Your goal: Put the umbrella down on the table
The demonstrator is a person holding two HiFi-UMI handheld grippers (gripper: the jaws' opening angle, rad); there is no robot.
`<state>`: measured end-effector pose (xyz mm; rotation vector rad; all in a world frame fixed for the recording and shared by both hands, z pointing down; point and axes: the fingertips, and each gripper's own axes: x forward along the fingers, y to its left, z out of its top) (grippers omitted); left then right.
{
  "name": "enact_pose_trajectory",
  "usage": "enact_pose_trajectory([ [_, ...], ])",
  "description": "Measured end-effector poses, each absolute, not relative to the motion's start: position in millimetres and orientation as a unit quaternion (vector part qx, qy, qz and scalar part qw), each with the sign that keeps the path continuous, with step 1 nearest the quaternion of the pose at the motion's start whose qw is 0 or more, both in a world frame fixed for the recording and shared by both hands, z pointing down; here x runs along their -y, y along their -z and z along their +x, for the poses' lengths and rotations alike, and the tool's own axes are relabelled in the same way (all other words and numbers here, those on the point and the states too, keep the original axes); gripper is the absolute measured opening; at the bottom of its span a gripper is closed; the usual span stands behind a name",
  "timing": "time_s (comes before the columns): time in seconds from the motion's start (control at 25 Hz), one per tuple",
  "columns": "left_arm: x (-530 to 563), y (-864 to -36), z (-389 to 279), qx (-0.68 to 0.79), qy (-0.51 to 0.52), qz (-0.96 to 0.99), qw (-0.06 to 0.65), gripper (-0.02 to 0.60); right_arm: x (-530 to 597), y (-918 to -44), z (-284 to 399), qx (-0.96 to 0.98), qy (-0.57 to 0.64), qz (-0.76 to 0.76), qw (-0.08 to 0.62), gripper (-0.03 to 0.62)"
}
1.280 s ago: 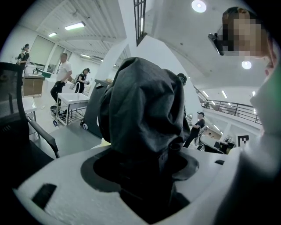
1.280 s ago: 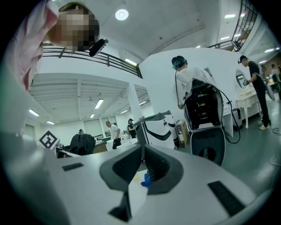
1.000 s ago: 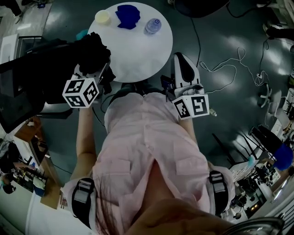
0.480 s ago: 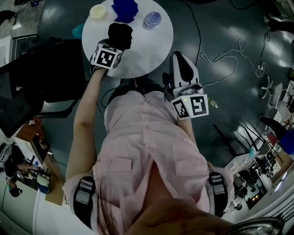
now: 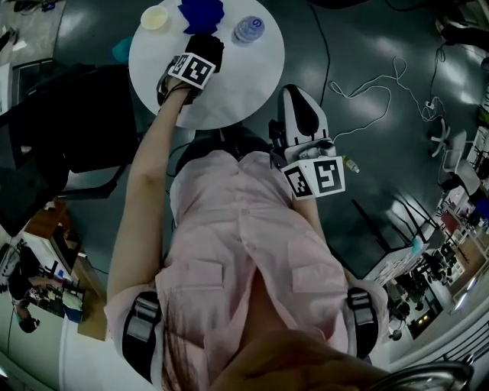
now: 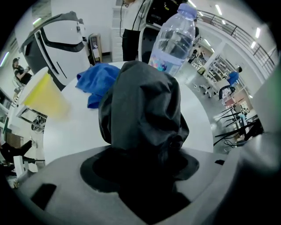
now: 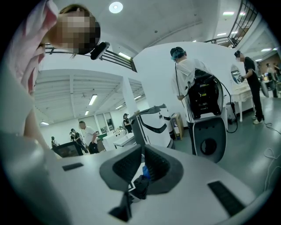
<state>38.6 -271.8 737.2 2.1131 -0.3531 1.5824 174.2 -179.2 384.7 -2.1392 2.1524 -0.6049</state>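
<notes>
The black folded umbrella (image 5: 205,50) is clamped in my left gripper (image 5: 199,59), which points steeply down over the round white table (image 5: 241,84). In the left gripper view the umbrella's crumpled black fabric (image 6: 141,105) fills the space between the jaws of the left gripper (image 6: 142,165) and stands just above the tabletop (image 6: 77,132). Whether its tip touches the table is hidden. My right gripper (image 5: 299,153) hangs near the person's waist, off the table's near right edge. In its own view the right gripper (image 7: 141,169) has its jaws together with nothing held.
On the table's far side lie a blue cloth (image 5: 201,13) (image 6: 97,81), a clear water bottle (image 5: 249,29) (image 6: 173,39) and a yellow cup (image 5: 154,17) (image 6: 41,94). A white and black machine (image 5: 302,114) stands by the table's right edge. Cables trail across the floor (image 5: 382,99).
My left gripper has carried the umbrella from the table's left edge in over the tabletop, lowered it and tipped to point downward. The right gripper has stayed put.
</notes>
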Motion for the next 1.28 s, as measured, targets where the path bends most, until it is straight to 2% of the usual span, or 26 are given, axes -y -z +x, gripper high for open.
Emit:
enact_pose_trajectory([
  [0.44,273.7,-743.6,41.4,0.15,-0.575,0.773,0.22,0.316,175.0,-384.1,174.4,-0.698,0.197,-0.688,0.021,0.04],
  [0.68,265.9,-731.8,42.5,0.131,-0.557,0.786,0.233,0.36,171.0,-384.8,173.3,-0.704,0.198,-0.682,0.021,0.041],
  [0.84,271.3,-701.6,26.7,0.156,-0.538,0.794,0.236,0.362,169.1,-384.0,172.6,-0.708,0.195,-0.679,0.025,0.041],
  [1.2,276.1,-620.1,31.3,0.201,-0.4,0.853,0.268,0.356,165.8,-377.4,173.8,-0.717,0.186,-0.671,0.038,0.041],
  [1.28,279.8,-599.5,34.1,0.221,-0.369,0.864,0.262,0.322,164.7,-376.5,174.5,-0.719,0.183,-0.669,0.04,0.04],
])
